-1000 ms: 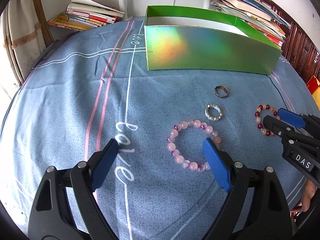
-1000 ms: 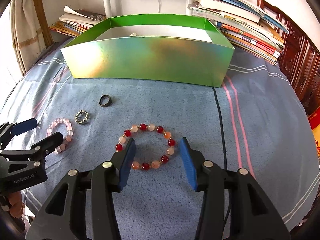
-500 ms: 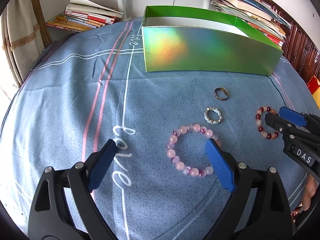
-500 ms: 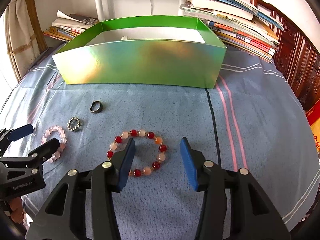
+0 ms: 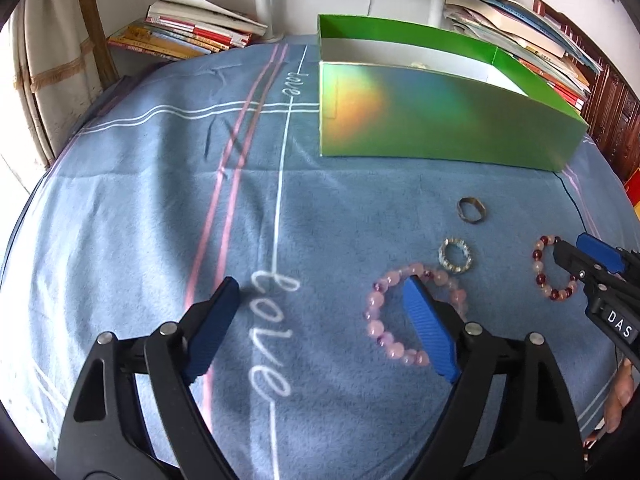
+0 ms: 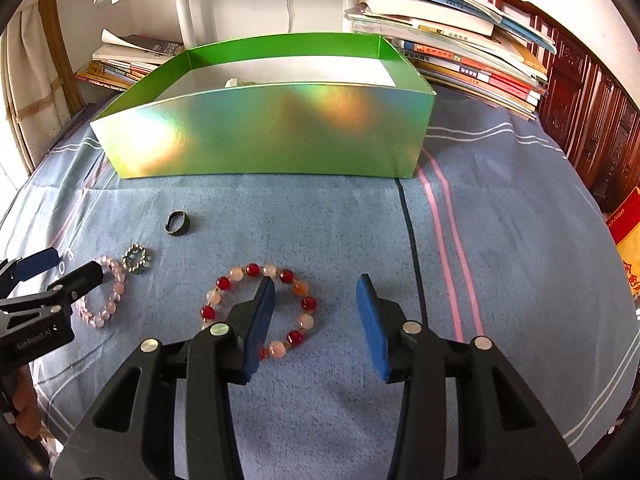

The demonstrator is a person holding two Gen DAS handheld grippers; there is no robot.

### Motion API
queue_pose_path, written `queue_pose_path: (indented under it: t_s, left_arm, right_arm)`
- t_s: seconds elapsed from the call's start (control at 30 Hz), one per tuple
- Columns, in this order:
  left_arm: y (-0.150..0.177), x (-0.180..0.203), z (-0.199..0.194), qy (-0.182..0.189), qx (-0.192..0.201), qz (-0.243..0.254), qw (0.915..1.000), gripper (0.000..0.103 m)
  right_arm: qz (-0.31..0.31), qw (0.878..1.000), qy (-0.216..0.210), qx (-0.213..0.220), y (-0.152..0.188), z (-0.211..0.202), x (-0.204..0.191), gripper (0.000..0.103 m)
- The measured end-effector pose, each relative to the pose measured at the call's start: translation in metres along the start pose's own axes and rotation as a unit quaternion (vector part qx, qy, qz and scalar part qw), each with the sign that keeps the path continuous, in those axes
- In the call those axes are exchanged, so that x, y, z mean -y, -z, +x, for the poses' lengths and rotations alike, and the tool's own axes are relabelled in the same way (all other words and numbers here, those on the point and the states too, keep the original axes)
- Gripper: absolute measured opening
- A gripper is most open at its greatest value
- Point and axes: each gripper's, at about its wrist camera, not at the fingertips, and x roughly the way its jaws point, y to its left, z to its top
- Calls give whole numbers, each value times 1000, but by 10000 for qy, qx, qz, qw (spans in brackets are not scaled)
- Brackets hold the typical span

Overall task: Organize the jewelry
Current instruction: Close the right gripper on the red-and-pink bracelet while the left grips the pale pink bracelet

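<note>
Both tools have dropped closer: left tool (image 5: 320,324), wide, now has one finger inside the pink bead bracelet (image 5: 412,312); right tool (image 6: 316,320), half-open, straddles the red-and-peach bracelet (image 6: 260,308) near the bedspread's (image 6: 520,240) front edge. Grasps look imminent.

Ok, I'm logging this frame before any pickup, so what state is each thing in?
left gripper: open, one finger inside the pink bracelet's loop
right gripper: open, one finger inside the red bracelet's loop
pink bracelet: flat on cloth
red bracelet: flat on cloth
green box: open
dark ring: on cloth
</note>
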Motion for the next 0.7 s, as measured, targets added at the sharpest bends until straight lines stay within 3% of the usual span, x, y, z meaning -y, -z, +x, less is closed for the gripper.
queue_pose_path:
  t_s: [0.33,0.47,0.7]
  left_arm:
    - [9,14,-11,-37,29,250,9997,65]
    - [10,17,-11,-40,83,282,9996,65]
    - [11,9,-7,75,62,151,9998,75]
  right_arm:
    - [-41,10000,-1,38,5,-3,-3,43]
    - [-44,10000,38,41,3,-1,-5,44]
    - [-54,10000,47,27,3,-1,-7,47]
